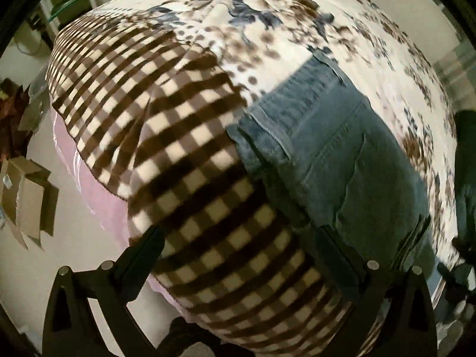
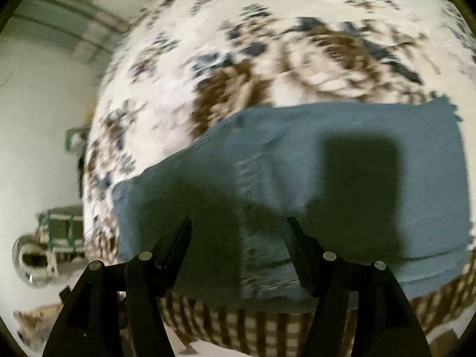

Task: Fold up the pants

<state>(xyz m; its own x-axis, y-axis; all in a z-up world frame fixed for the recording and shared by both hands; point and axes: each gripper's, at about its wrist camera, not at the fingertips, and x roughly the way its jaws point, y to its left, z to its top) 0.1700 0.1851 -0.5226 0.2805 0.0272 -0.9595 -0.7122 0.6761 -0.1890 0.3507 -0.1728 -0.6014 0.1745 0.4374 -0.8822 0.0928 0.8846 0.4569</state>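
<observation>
- Left wrist view: the left tongs [image 1: 238,238] are spread wide and grasp nothing, fingers at lower left and lower centre-right; folded blue denim pants [image 1: 336,160] lie right of centre on a blanket [image 1: 190,154], brown-checked at the left and floral toward the top; cardboard boxes [image 1: 26,196] sit on the floor at the left edge.
- Right wrist view: the right tongs [image 2: 238,223] are spread apart, empty, above the pants [image 2: 267,163], which span the middle and right of the blurred frame; the floral blanket [image 2: 184,89] fills the upper part.
</observation>
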